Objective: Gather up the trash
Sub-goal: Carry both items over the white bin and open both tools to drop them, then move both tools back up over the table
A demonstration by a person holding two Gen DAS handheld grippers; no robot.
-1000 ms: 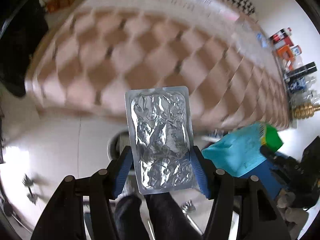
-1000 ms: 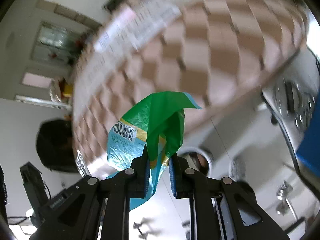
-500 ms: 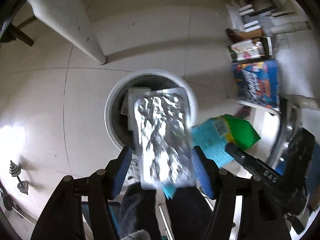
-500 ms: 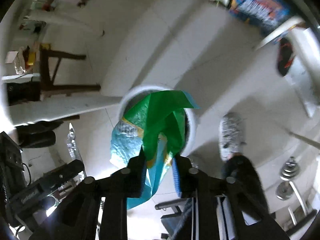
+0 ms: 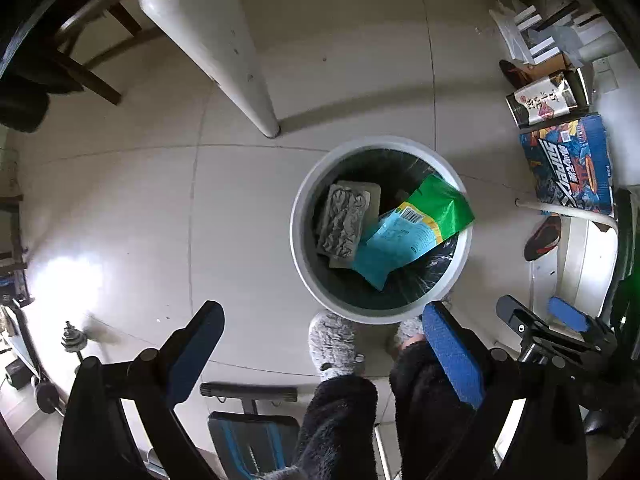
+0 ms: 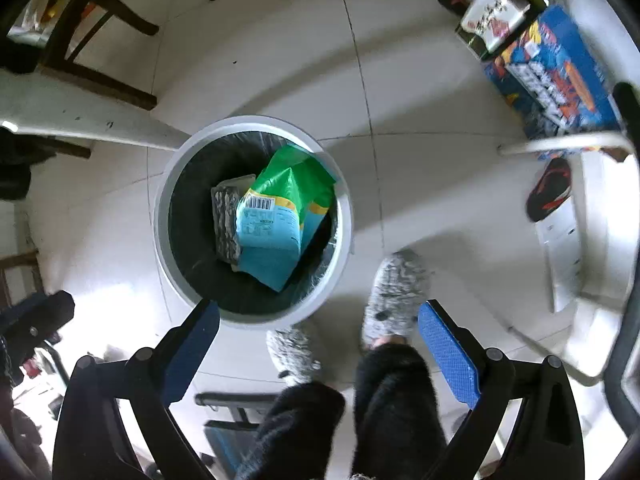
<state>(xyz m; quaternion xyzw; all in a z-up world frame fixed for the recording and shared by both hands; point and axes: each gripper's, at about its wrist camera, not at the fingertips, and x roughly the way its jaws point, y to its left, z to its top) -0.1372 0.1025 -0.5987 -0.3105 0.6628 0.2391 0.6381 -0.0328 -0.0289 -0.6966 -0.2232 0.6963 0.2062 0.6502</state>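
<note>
Green wrapper (image 5: 412, 232) and foil pack (image 5: 344, 220) lie in bin (image 5: 304, 184), below both empty tools.

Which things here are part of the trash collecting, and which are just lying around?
Job: trash bin, foil blister pack, green and blue bag, left gripper, right gripper, both open.
Lying about: blue box, shoe, dumbbell.
</note>
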